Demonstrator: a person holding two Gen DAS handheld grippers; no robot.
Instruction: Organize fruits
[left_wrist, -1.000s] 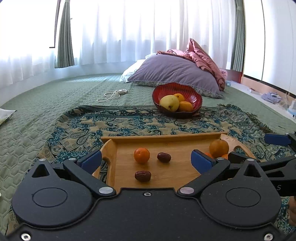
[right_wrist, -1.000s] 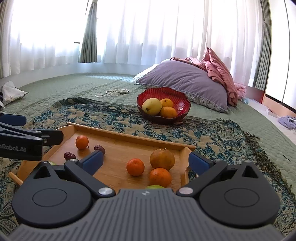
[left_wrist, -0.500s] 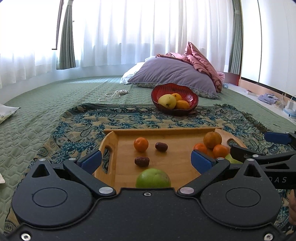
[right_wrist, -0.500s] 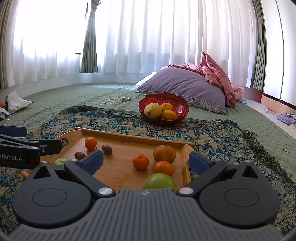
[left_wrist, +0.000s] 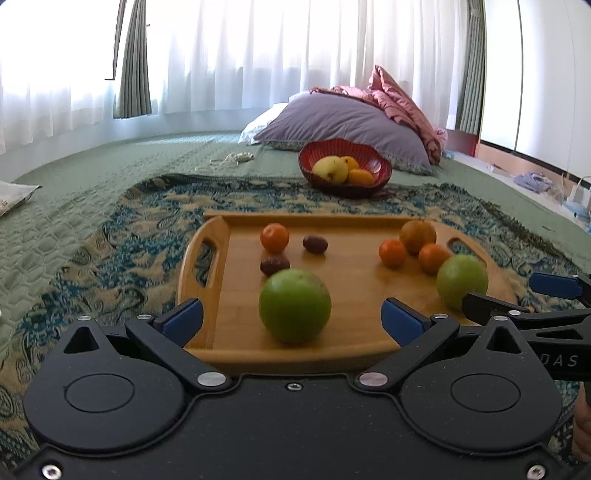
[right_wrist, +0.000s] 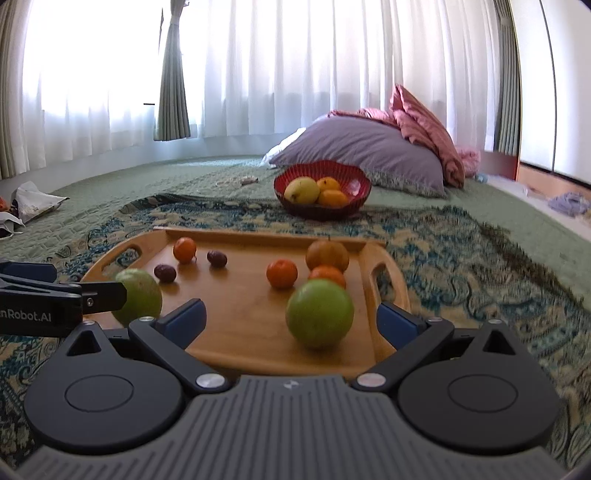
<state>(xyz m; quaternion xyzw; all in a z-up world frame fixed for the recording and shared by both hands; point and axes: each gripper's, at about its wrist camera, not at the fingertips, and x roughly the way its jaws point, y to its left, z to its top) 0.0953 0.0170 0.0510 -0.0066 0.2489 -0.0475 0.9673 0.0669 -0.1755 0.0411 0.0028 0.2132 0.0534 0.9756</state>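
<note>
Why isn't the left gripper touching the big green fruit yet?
Apart. In the left wrist view the left gripper is open, and bare tray shows between each blue pad and the green fruit.

The tray (left_wrist: 207, 295) was smooth, satin-finished wood. Beneath it lay a woven patterned cloth (left_wrist: 122, 236) with a fringe, over a quilted matt bedspread (left_wrist: 74, 192). At twelve o'clock, the red bowl (left_wrist: 380, 173) looked glossy and ribbed. Green fruit (left_wrist: 294, 305) skins were smooth, faintly shiny.

Both cameras sit low at the near edge of the wooden tray (left_wrist: 369, 354), looking across it toward the curtains (right_wrist: 295, 66). The left view faces its left half, the right view its right half (right_wrist: 384, 258). Both see all of it.
</note>
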